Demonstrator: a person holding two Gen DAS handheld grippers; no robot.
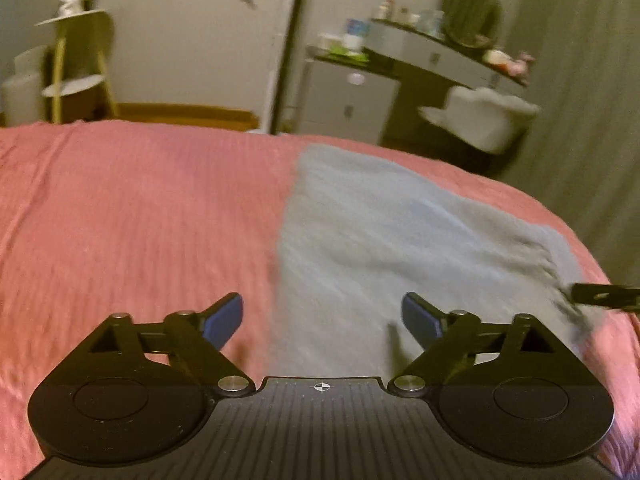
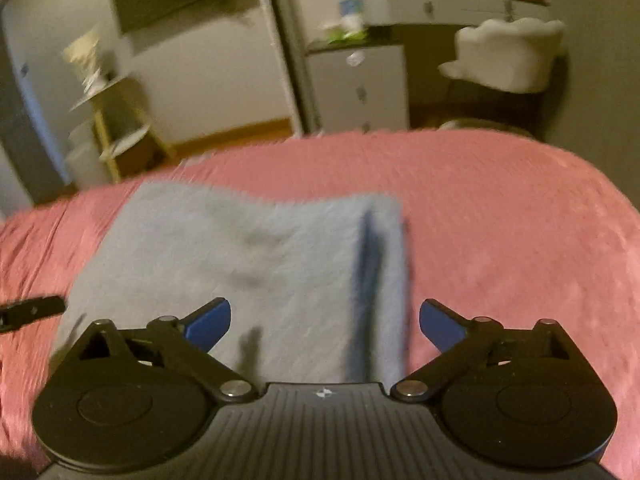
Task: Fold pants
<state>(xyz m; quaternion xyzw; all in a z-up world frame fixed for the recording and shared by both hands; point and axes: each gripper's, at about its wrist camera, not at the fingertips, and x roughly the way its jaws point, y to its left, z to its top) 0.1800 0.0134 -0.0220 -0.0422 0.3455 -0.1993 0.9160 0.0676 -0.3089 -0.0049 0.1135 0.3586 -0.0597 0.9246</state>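
Note:
Grey-blue pants (image 1: 380,240) lie folded flat on the pink bedspread (image 1: 140,220). My left gripper (image 1: 322,316) hovers over their near left edge, its blue pads spread wide with nothing between them. At the right edge of that view, a black finger of the right gripper (image 1: 604,298) shows beside the gathered waistband. In the right wrist view the pants (image 2: 240,260) carry a dark lengthwise fold line (image 2: 368,280) near their right side. My right gripper (image 2: 325,320) stands open above their near edge, holding nothing. A finger of the left gripper (image 2: 32,312) pokes in from the left.
Beyond the bed's far edge stand a yellow-legged shelf stand (image 1: 76,64), a white cabinet (image 1: 348,104), a white fluffy chair (image 1: 484,116) and a desk with small items (image 1: 432,40). Pink bedspread (image 2: 520,240) spreads on both sides of the pants.

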